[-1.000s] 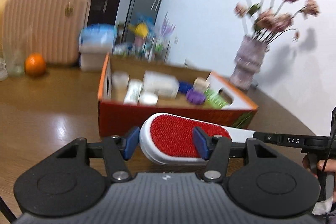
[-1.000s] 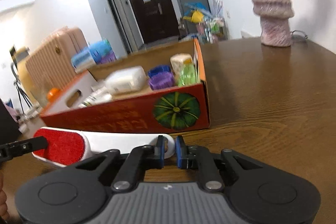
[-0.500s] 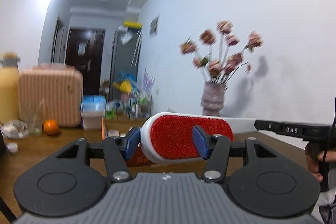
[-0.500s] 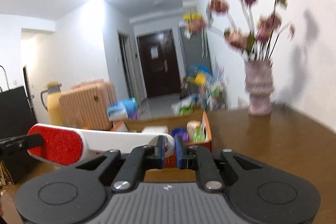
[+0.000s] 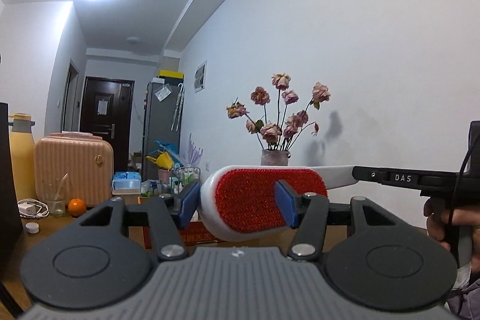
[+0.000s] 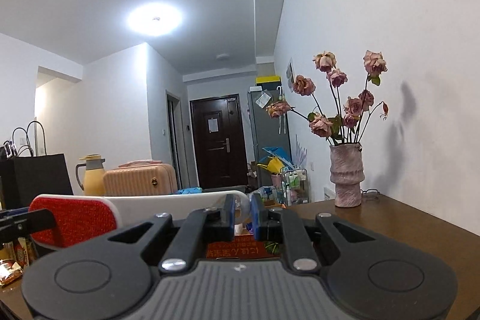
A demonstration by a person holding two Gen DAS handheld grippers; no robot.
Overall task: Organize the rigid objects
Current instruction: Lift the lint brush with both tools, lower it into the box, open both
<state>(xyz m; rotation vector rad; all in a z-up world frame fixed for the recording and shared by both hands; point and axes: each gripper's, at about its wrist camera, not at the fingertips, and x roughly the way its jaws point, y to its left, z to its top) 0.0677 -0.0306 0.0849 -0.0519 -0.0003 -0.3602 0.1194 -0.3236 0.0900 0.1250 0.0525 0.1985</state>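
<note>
While we hold the lint brush [image 5: 264,201] between both claws, it hangs in the air well above the table [image 6: 405,218], roughly level, with nothing under it but the orange cardboard box [image 5: 198,233], whose front wall shows just below the brush head. Our left claw [image 5: 240,204] is clamped across the red bristle head, its blue pads pressing on the head's two ends. Our right claw [image 6: 242,213] is pinched nearly shut on the tip of the white handle [image 6: 180,203], and from the left view that handle runs off to the right toward the black tool held in a hand [image 5: 444,215].

We judge the brush is being carried to the box, so the risks lie in setting it down. The right claw grips only the rounded end of a smooth handle; a twist of either wrist against the other could lever the tip out of those pads, and the brush would then swing from the left claw alone. The left pads sit partly on soft bristles, which give little purchase, so a sudden stop might let the head slide. The box already seems to hold things, though we can see little of its inside from here, and a long brush lowered flat may catch on the rim or land on what lies within and tip out. The vase of dried roses [image 6: 346,179] stands near on the table at the right; a wide swing of the handle end could knock it over.
</note>
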